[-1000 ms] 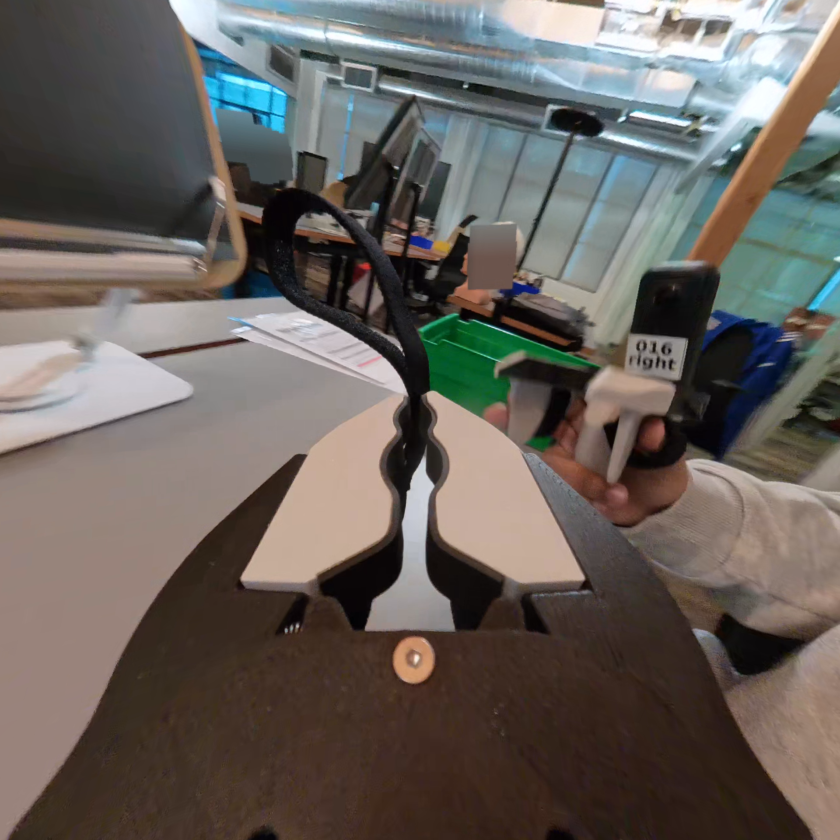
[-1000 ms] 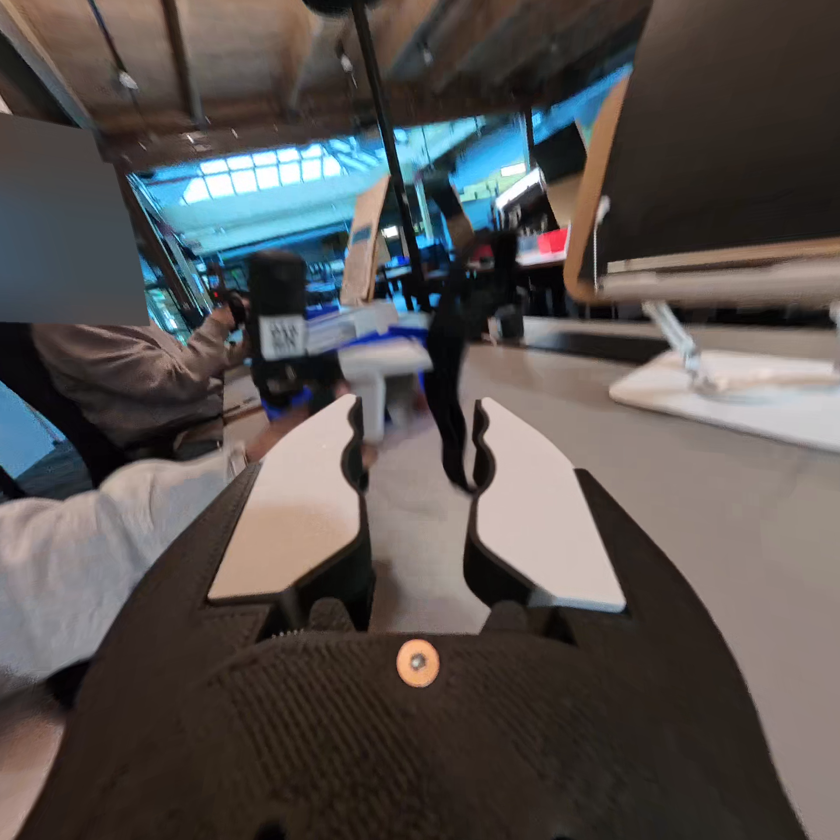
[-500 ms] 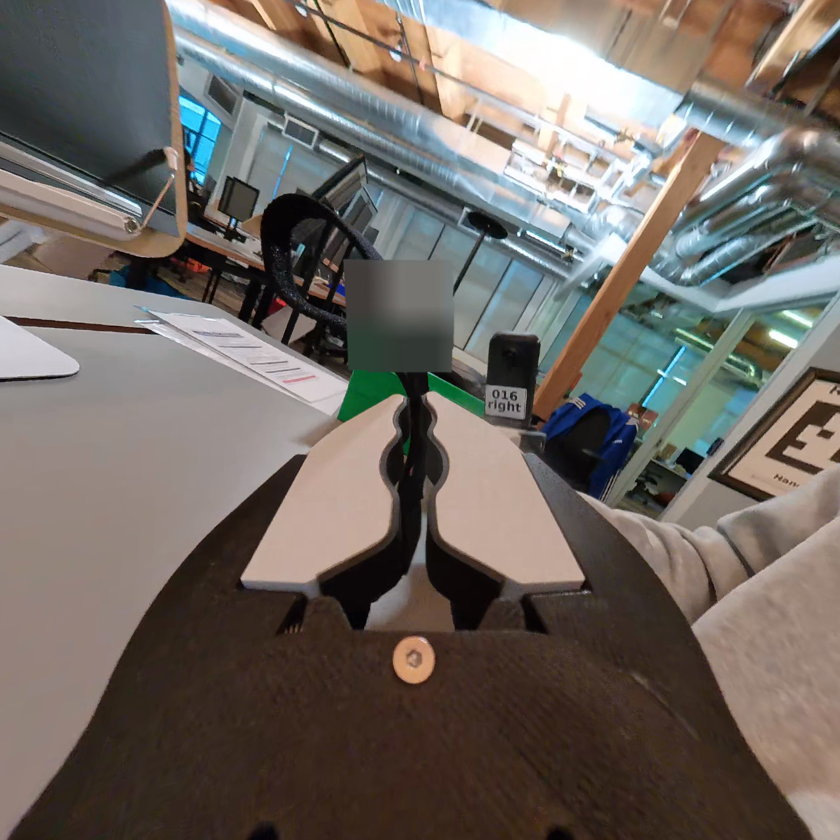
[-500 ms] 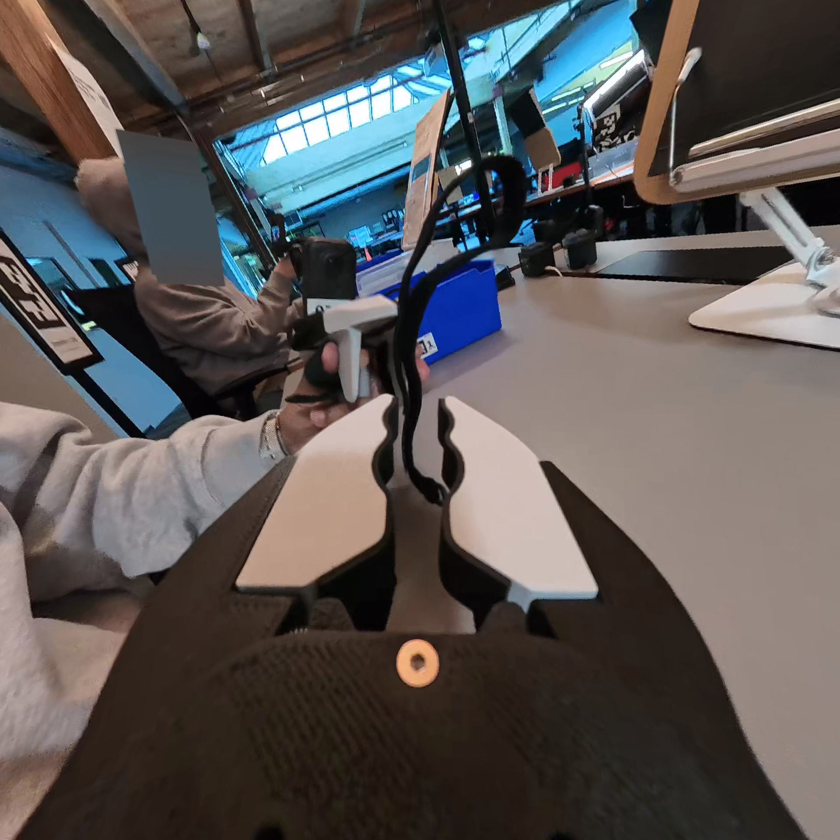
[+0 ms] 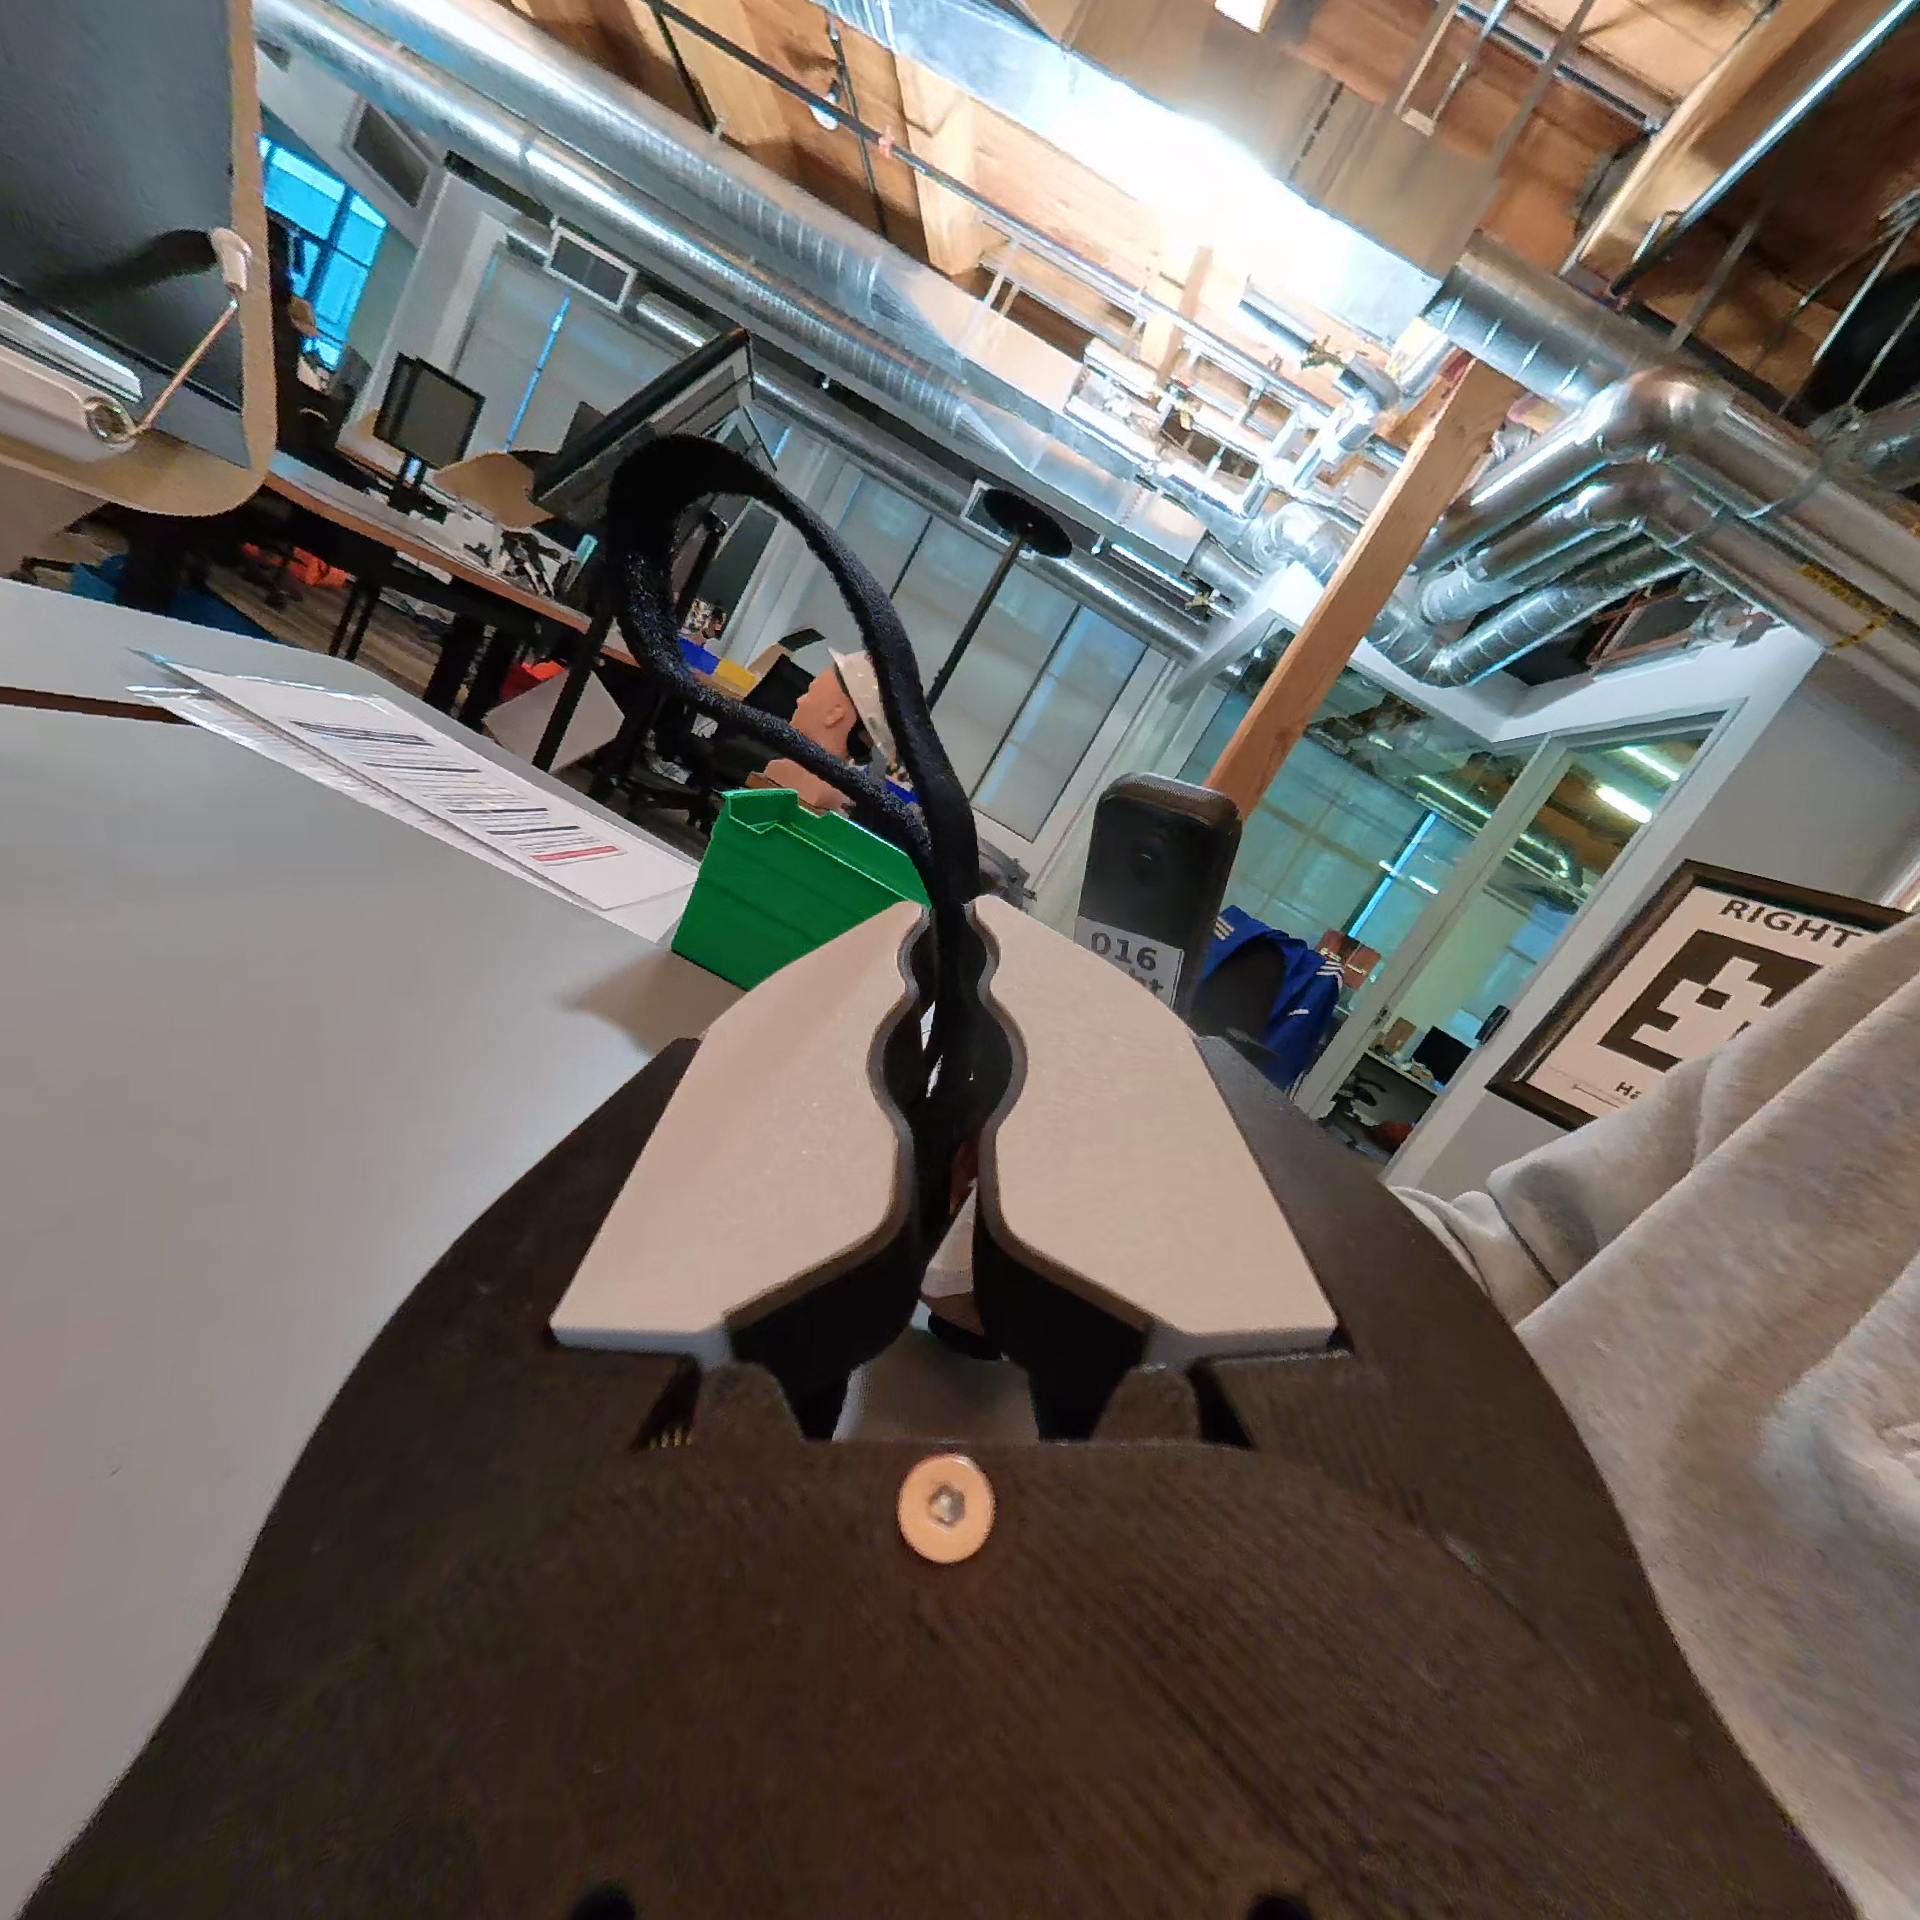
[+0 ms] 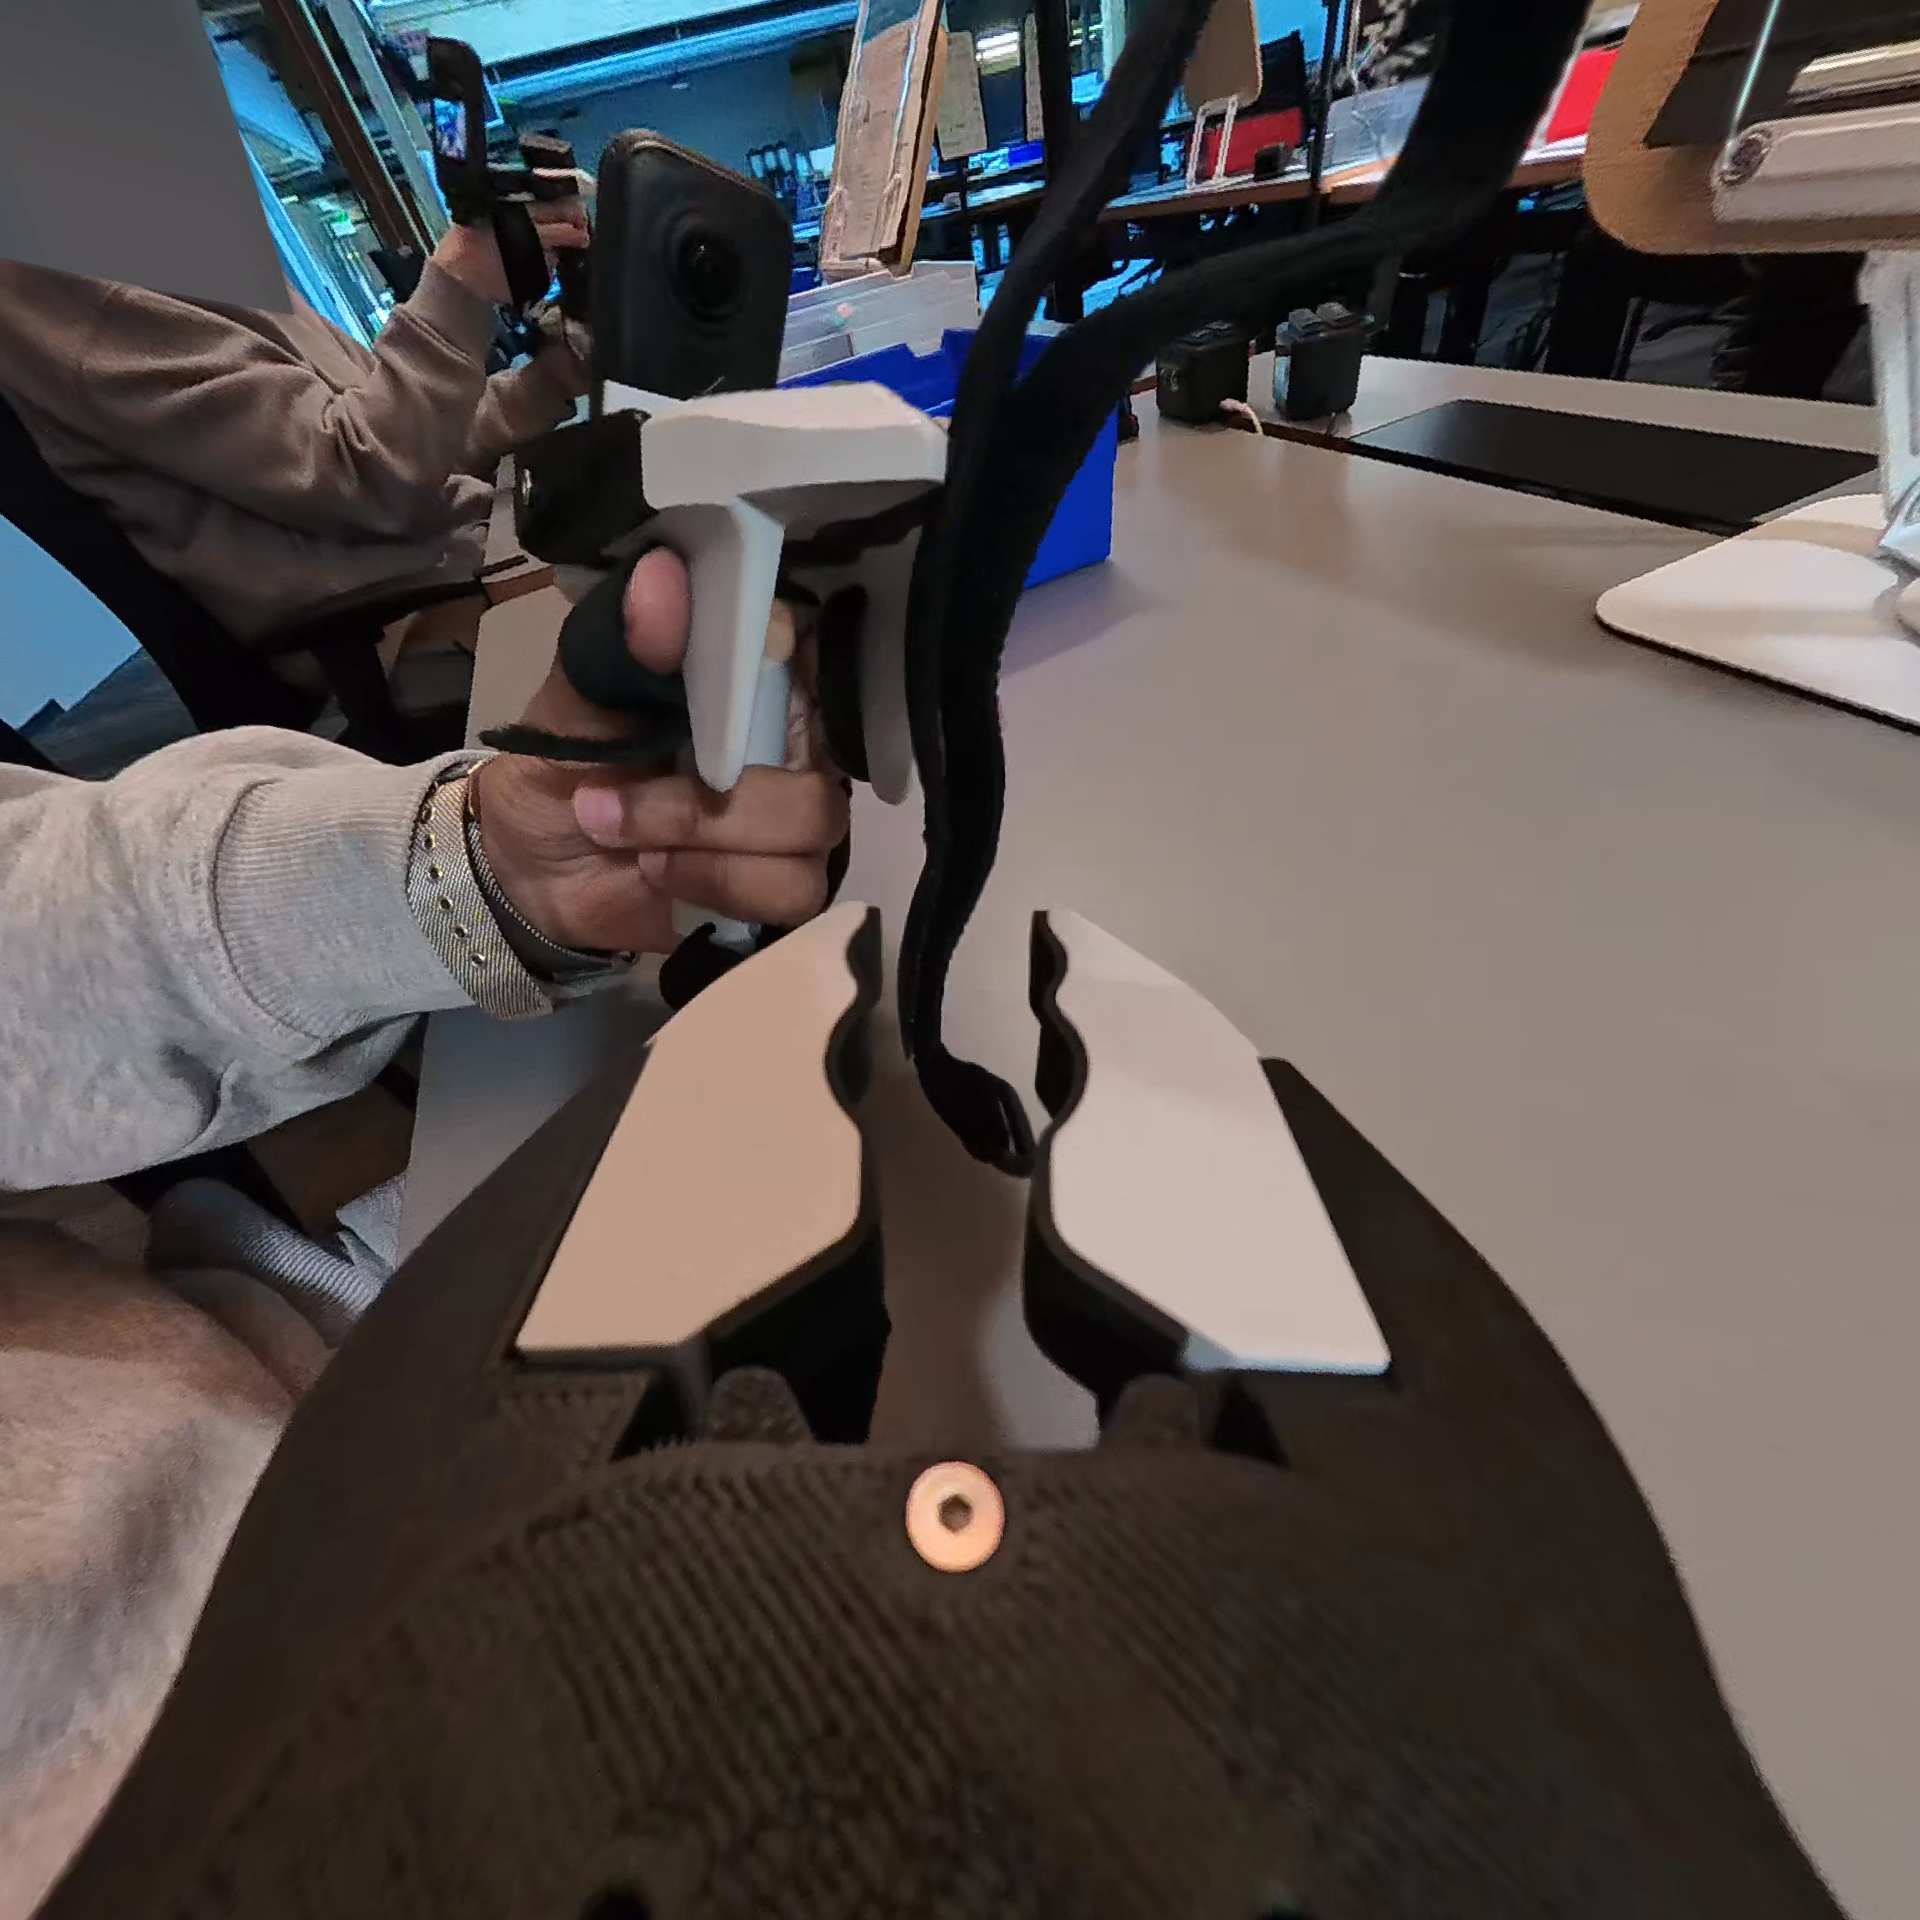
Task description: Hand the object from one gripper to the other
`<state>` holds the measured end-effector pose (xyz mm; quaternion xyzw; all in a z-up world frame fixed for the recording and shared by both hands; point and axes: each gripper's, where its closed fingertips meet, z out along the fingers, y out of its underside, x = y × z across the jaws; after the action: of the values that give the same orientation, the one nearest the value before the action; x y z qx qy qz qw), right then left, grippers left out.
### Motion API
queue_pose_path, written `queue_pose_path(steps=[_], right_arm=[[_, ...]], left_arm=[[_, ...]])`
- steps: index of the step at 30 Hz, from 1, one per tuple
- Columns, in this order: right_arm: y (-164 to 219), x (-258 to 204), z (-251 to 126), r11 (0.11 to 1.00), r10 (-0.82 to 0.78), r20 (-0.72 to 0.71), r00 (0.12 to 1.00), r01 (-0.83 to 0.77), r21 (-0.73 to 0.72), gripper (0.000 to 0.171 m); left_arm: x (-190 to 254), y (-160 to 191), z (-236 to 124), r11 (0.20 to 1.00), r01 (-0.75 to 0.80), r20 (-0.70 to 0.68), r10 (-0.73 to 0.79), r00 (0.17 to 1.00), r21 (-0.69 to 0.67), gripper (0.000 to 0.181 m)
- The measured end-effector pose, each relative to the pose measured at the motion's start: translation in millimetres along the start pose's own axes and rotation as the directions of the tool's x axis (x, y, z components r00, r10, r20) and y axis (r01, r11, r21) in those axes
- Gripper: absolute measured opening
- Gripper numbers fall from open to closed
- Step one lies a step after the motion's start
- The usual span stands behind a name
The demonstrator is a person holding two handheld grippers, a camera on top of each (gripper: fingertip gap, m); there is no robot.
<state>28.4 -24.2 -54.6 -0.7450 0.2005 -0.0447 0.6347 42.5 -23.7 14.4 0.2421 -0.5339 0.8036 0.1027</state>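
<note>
Above the grey table (image 6: 1455, 831), the left gripper (image 5: 948, 925) pinches a black strap (image 5: 894, 665) (top cropped) dangling between the right gripper (image 6: 954, 925)'s parted fingers.

Right of centre in the left wrist view, a white printed label (image 5: 1127, 961) sits on a black camera (image 5: 1164, 852). At the right edge hangs a framed sign (image 5: 1704, 997) with lettering and a black-and-white marker. The printed sheet (image 5: 416, 769) at left is too small to read.

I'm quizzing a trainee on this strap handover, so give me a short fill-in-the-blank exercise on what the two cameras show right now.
1. The left hand-held gripper is ____ on the black strap.
2. The right hand-held gripper has its jaws ____.
3. The strap's loose end hangs ____ the right hand-held gripper's fingers.
4. The bin beyond the left hand-held gripper is ____.

Missing words: shut; open; between; green
</note>
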Motion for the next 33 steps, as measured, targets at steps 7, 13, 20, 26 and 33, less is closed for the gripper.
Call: queue_pose_path(steps=[7, 13, 20, 26, 33], right_arm=[[-4, 0, 0, 0.999, 0.015, -0.042, 0.999, -0.014, 0.037, 0.006], [-5, 3, -4, 0.999, 0.008, -0.071, 0.997, -0.005, 0.033, 0.005], [-12, 5, -11, 0.998, 0.026, -0.082, 0.996, -0.021, 0.063, 0.004], [-13, -1, -10, 0.998, 0.017, -0.045, 0.999, -0.014, 0.06, 0.004], [-2, -16, -11, 1.0, 0.019, 0.092, 0.996, -0.017, -0.023, 0.004]], left_arm=[[1, 1, 0, 0.999, 0.036, -0.029, -0.037, 0.999, -0.005, 0.003], [-6, 4, -1, 0.999, 0.027, 0.002, -0.027, 1.0, -0.03, 0.014], [-12, 8, -1, 0.998, -0.009, 0.038, 0.012, 0.999, -0.063, 0.018], [-30, -7, -10, 0.998, -0.06, 0.173, 0.06, 0.983, -0.005, 0.051], [-57, -30, -35, 0.957, -0.286, 0.42, 0.281, 0.863, -0.053, 0.083]])
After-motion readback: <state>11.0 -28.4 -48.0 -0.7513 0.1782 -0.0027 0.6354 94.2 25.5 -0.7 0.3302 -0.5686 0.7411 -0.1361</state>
